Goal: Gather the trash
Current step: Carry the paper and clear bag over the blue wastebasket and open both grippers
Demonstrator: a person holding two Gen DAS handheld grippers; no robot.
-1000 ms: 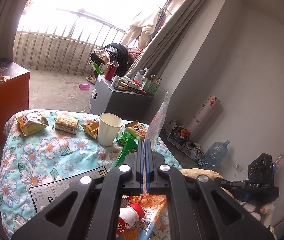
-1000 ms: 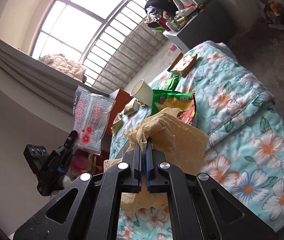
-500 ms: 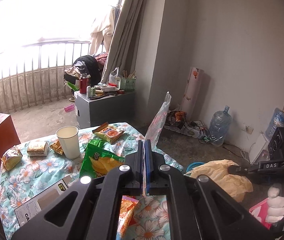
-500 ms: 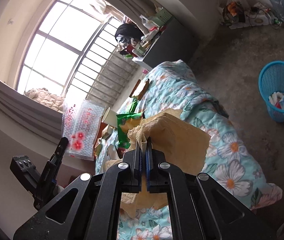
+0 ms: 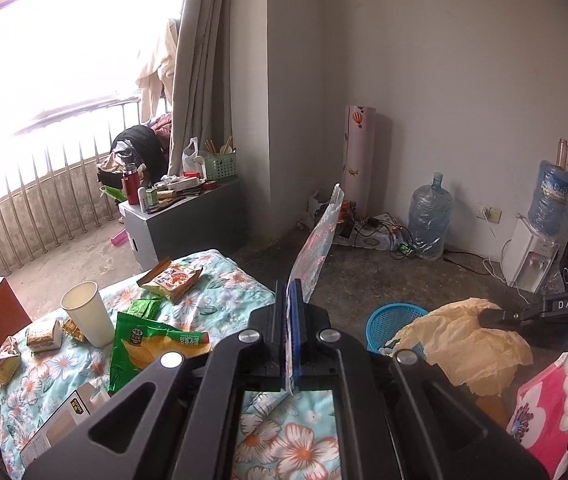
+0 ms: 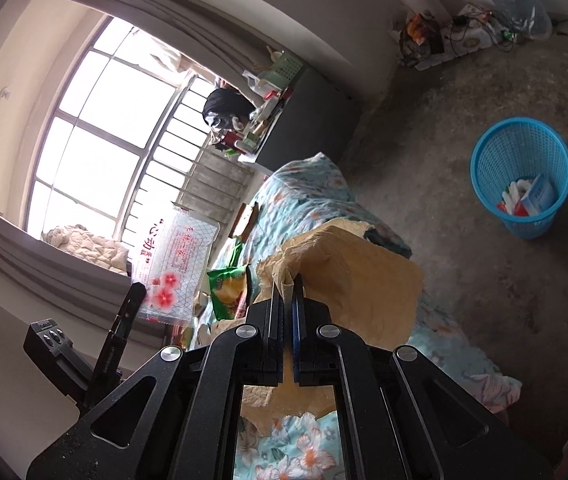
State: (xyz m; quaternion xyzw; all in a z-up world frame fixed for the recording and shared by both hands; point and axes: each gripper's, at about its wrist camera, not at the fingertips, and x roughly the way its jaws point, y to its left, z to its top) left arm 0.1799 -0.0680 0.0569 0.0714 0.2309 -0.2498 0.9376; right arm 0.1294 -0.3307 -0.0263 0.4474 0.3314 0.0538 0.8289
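My left gripper (image 5: 293,286) is shut on a clear plastic wrapper (image 5: 315,246) with red flowers, held upright in the air; the wrapper also shows in the right wrist view (image 6: 172,264). My right gripper (image 6: 287,280) is shut on a crumpled brown paper (image 6: 347,276), also seen in the left wrist view (image 5: 467,340). A blue mesh trash basket (image 6: 521,182) with some trash inside stands on the floor right of the table; in the left wrist view the basket (image 5: 387,320) is partly hidden behind the paper.
The flowered tablecloth (image 5: 64,368) carries a white paper cup (image 5: 88,318), a green chip bag (image 5: 148,344), an orange snack packet (image 5: 170,280) and small wrappers. A grey cabinet (image 5: 188,220), water bottles (image 5: 429,216) and a dispenser (image 5: 531,258) stand along the walls.
Both grippers have swung right, away from the table toward the floor. The blue basket has come into view and now lies closer. Both keep their hold.
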